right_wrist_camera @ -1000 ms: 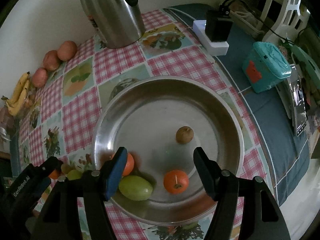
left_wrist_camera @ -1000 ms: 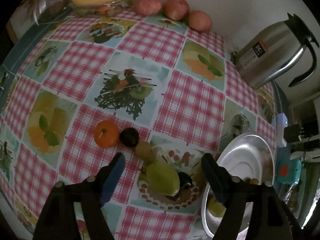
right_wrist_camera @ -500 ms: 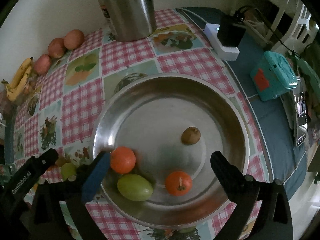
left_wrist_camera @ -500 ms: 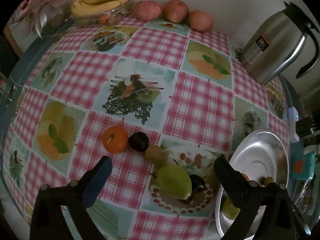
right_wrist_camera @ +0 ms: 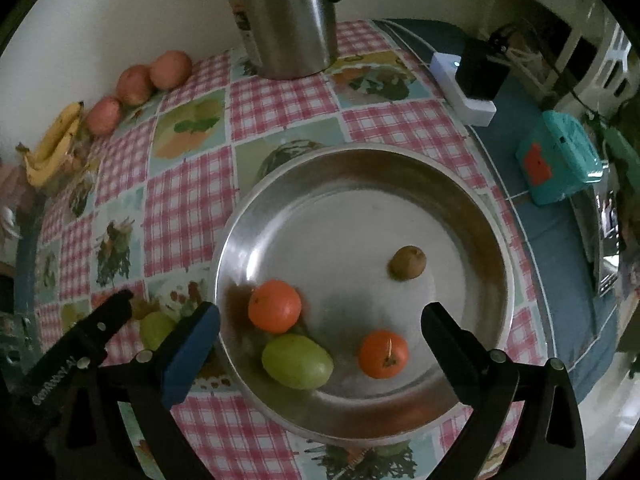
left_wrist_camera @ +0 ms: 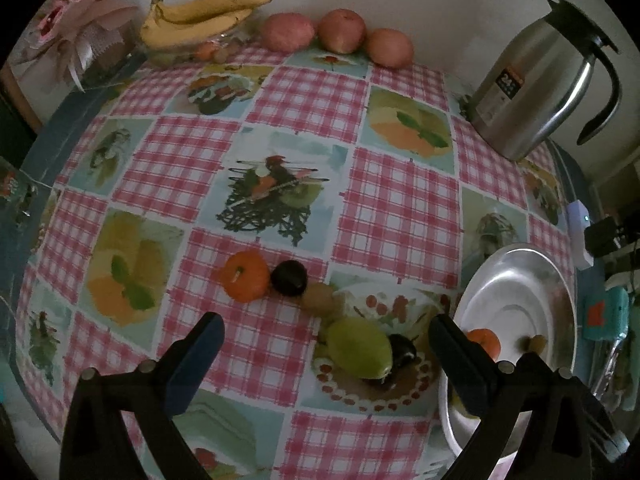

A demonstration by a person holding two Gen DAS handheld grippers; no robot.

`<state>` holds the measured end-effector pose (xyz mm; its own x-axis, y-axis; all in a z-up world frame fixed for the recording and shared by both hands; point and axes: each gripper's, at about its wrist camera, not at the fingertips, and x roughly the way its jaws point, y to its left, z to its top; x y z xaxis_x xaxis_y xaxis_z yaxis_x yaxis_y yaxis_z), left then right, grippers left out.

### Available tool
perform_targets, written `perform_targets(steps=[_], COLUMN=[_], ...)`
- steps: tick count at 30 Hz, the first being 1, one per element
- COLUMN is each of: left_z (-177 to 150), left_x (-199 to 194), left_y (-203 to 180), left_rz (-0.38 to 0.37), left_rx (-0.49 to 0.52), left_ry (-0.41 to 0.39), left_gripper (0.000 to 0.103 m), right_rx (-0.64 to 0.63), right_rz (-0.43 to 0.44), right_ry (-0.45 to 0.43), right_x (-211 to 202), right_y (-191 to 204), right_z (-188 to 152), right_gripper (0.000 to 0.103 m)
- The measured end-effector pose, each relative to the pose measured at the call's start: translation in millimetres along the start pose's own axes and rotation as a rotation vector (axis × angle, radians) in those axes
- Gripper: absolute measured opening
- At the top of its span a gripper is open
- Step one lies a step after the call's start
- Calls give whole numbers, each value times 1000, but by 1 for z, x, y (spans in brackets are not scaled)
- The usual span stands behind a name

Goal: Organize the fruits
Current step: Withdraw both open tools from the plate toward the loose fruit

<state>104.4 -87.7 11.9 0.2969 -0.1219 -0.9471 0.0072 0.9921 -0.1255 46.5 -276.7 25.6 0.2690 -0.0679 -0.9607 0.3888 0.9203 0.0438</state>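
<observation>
Hovering above a table covered by a pink-checked cloth with fruit pictures (left_wrist_camera: 400, 216), the left gripper (left_wrist_camera: 324, 344) and the right gripper (right_wrist_camera: 320, 330) both point steeply down with fingers released wide and nothing between them. Under the right gripper, a round shiny metal bowl (right_wrist_camera: 472, 216) near the table's right edge holds an orange tangerine (right_wrist_camera: 275, 311) touching a green oval mango (right_wrist_camera: 297, 361), a second tangerine with a stem (right_wrist_camera: 383, 354) a little apart, and a small brown kiwi (right_wrist_camera: 408, 262) on its own. Under the left gripper, loose on the cloth just beside the bowl, lie another orange tangerine (left_wrist_camera: 247, 276), a dark round plum (left_wrist_camera: 289, 277), a brown kiwi (left_wrist_camera: 318, 298), a green mango (left_wrist_camera: 359, 347) and a dark fruit (left_wrist_camera: 403, 349) touching it. Along the table's far edge sit yellow bananas (left_wrist_camera: 200, 16), three red apples (left_wrist_camera: 338, 34) and a steel thermos jug (left_wrist_camera: 532, 88).
</observation>
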Motion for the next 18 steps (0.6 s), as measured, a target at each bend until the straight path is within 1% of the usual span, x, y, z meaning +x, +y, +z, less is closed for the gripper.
perform_targets(steps=[6, 11, 16, 18], left_z=[-1, -1, -2, -2], left_x=[-12, -21, -28, -28], left_y=[14, 26, 40, 46], left_rz=[12, 19, 28, 29], left_rx=[2, -1, -6, -24], left_ry=[-24, -41, -56, -55], left_gripper=[103, 103, 103, 103], right_rx=[-29, -33, -64, -70], right_rz=[-4, 30, 15, 25], right_ry=[0, -1, -10, -4], right_x=[-5, -11, -16, -15], right_y=[9, 20, 33, 38], right_z=[-7, -11, -15, -15], right_gripper=[101, 101, 101, 101])
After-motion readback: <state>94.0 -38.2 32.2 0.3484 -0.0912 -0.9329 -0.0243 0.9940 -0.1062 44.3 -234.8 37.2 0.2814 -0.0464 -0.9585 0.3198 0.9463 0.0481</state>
